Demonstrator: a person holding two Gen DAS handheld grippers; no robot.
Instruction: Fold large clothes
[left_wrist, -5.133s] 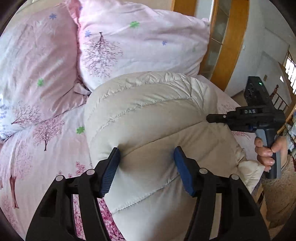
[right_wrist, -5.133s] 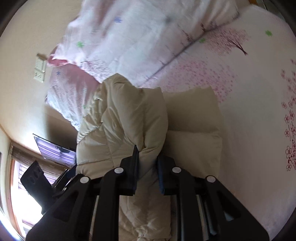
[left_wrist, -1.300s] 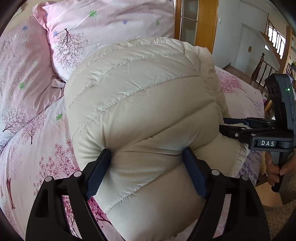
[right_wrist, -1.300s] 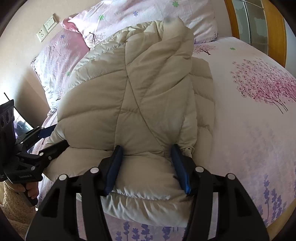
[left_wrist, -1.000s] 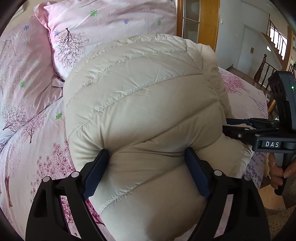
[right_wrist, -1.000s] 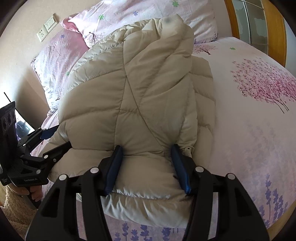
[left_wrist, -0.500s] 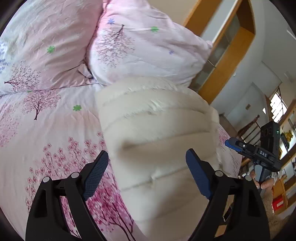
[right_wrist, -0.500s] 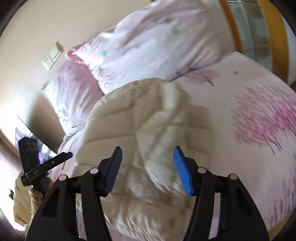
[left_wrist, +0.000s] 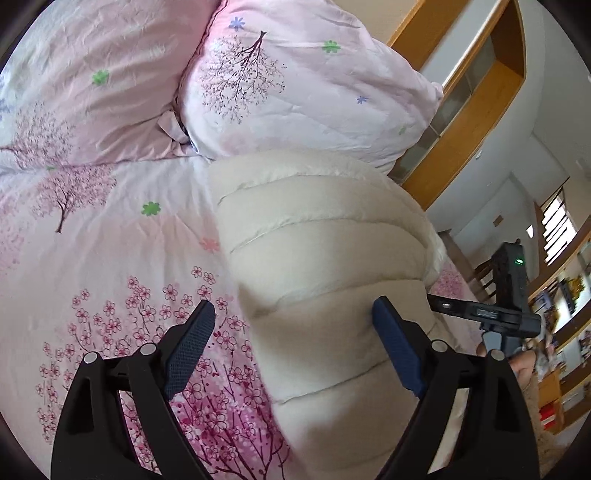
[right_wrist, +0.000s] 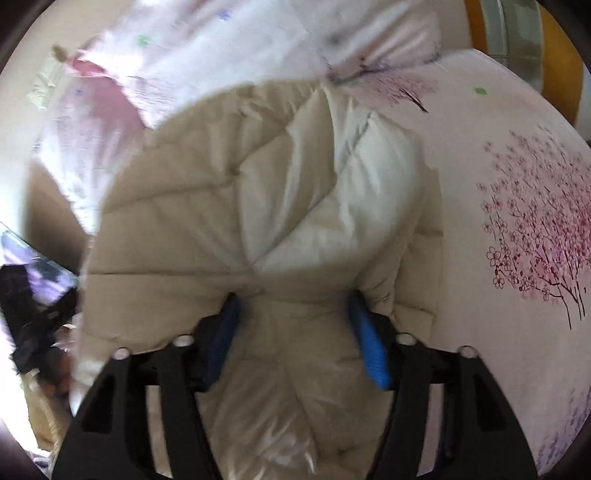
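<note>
Right hand (left_wrist: 519, 363), left view only

The left black plastic two-finger gripper (left_wrist: 293, 349) has angular open-frame arms with triangular cut-outs, round silver screw heads at the joints, and dark blue textured pads on its fingertips (left_wrist: 190, 349). The right black plastic two-finger gripper (right_wrist: 295, 341) is built alike, with brighter blue pads (right_wrist: 369, 347). Seen from the left wrist, it carries a boxy black housing with a green light, a small white label and a grey handle.
</note>
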